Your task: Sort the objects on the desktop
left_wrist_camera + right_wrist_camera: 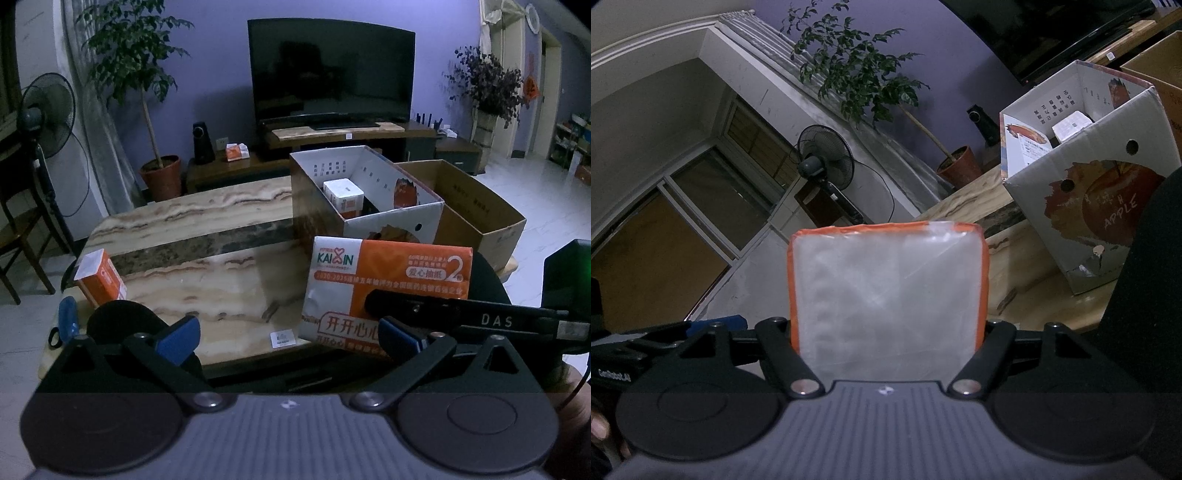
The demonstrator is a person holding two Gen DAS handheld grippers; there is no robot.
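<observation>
A small orange pack [99,278] stands at the table's [207,236] left edge. The left gripper [288,341] hangs over the near edge, jaws spread, nothing between them. The white box [391,225] half hides another pack [343,195]. The right gripper [888,332] pinches a tissue pack [388,280] by its sides; the pack hides its fingertips in the right wrist view.

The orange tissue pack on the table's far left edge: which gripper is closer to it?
Left. The left gripper hangs open just in front of that small orange tissue pack, while the right gripper, gripping another tissue pack, sits across the table.
</observation>
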